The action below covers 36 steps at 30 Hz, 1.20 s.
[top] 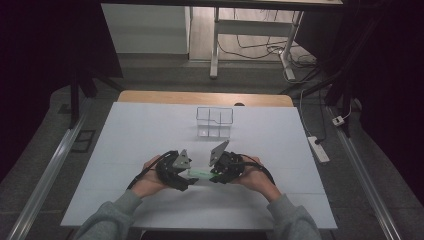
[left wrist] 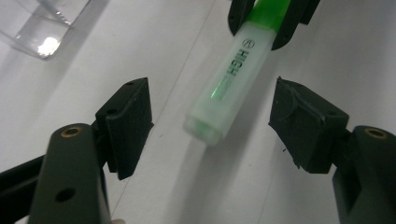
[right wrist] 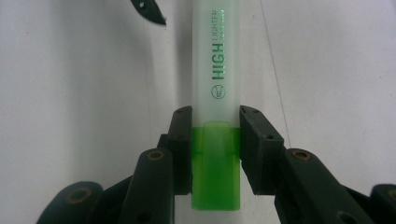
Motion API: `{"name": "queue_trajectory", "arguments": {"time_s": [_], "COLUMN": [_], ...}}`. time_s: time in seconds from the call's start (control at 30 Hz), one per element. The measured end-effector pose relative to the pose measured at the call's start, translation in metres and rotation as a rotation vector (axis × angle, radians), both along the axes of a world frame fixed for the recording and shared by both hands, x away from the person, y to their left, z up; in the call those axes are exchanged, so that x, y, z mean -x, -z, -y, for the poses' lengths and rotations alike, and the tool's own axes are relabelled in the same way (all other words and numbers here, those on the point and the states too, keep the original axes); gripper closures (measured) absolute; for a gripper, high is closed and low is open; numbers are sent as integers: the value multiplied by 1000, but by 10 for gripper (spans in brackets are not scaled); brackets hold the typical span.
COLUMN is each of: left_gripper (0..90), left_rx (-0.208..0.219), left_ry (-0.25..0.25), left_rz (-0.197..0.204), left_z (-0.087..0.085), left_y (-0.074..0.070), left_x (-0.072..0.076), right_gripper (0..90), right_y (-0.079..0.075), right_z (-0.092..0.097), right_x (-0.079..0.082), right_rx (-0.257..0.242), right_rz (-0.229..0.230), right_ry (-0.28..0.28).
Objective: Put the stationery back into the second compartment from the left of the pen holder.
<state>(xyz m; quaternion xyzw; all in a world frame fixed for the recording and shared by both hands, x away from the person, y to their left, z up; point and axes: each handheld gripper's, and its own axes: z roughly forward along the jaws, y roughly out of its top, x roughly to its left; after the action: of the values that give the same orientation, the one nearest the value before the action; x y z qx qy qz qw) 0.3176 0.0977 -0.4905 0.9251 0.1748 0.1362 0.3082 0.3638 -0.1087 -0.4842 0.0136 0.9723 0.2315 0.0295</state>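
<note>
My right gripper (right wrist: 215,142) clamped on the green cap end of a highlighter (right wrist: 215,70), frosted pale barrel with green "HIGH LIGHTER" lettering, held just above the white table (top: 150,135), nearer me than the clear divided box (top: 215,121), my left gripper (left wrist: 212,109) jaws apart flanking the barrel's free end

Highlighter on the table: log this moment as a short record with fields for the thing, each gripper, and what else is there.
thing: green highlighter, pale barrel printed HIGH LIGHTER, green cap end
right gripper: shut on the highlighter, fingers pressing both sides at the seam of cap and barrel
left gripper: open, fingers standing either side of the barrel's free end, apart from it
highlighter pose: held level between the two grippers, just above the table
other thing: clear compartment box farther back
surface: white table
</note>
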Motion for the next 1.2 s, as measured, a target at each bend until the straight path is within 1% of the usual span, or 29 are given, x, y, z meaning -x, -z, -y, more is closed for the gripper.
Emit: {"name": "queue_trajectory", "arguments": {"time_s": [0.07, 0.17, 0.2, 0.27, 0.4, 0.5, 0.57, 0.7, 0.73, 0.77, 0.87, 0.9, 0.93, 0.97, 1.0, 1.03, 1.07, 1.1, 1.13, 1.17, 1.2], "left_gripper": [310, 334, 344, 370, 469, 532, 542, 570, 577, 584, 612, 630, 647, 650, 651, 652, 653, 653, 654, 654, 654], "left_rx": [-8, -29, -34, -46, -49, -54, -57, -76, -84, -89, -113, -121, -131, -133, -130, -126, -121, -115, -107, -103, -98], "left_ry": [13, 33, 39, 54, 83, 95, 105, 129, 136, 141, 165, 173, 177, 176, 179, 168, 170, 162, 155, 146, 136], "left_rz": [-10, -29, -39, -48, -51, -52, -55, -50, -50, -51, -55, -56, -55, -57, -56, -57, -57, -57, -58, -55, -51], "left_z": [3, 6, 6, 7, 9, 10, 11, 12, 13, 13, 15, 16, 17, 18, 18, 17, 16, 15, 14, 12, 11], "left_y": [0, 3, 5, 7, 8, 8, 8, 9, 10, 10, 13, 13, 15, 15, 14, 14, 13, 12, 12, 11, 10], "left_x": [0, -1, -1, -2, -1, -1, -1, 0, 1, 1, 2, 3, 4, 4, 3, 4, 3, 3, 2, 2, 1], "right_gripper": [663, 663, 663, 664, 663, 663, 663, 663, 663, 663, 658, 653, 650, 651, 651, 649, 647, 639, 632, 605, 566], "right_y": [-1, -2, -2, -2, -1, -2, -3, -5, -5, -5, -5, -5, -6, -7, -9, -9, -9, -9, -10, -13, -14], "right_z": [-3, -6, -7, -7, -9, -10, -10, -11, -11, -11, -12, -12, -11, -10, -10, -9, -8, -8, -7, -6, -5], "right_x": [1, 4, 3, 5, 7, 9, 9, 11, 12, 13, 13, 13, 13, 12, 11, 11, 12, 11, 11, 10, 9], "right_rx": [4, 0, -3, -2, 19, 20, 14, 24, 28, 30, 30, 20, 13, -12, -14, -22, -21, -35, -47, -57, -93], "right_rz": [-1, 10, 9, 8, 18, 18, 21, 32, 30, 39, 39, 35, 46, 19, 17, 11, 28, 25, 31, 43, 36], "right_ry": [-13, -26, -40, -44, -54, -54, -70, -87, -84, -91, -111, -109, -108, -101, -100, -97, -88, -81, -68, -52, -28]}}
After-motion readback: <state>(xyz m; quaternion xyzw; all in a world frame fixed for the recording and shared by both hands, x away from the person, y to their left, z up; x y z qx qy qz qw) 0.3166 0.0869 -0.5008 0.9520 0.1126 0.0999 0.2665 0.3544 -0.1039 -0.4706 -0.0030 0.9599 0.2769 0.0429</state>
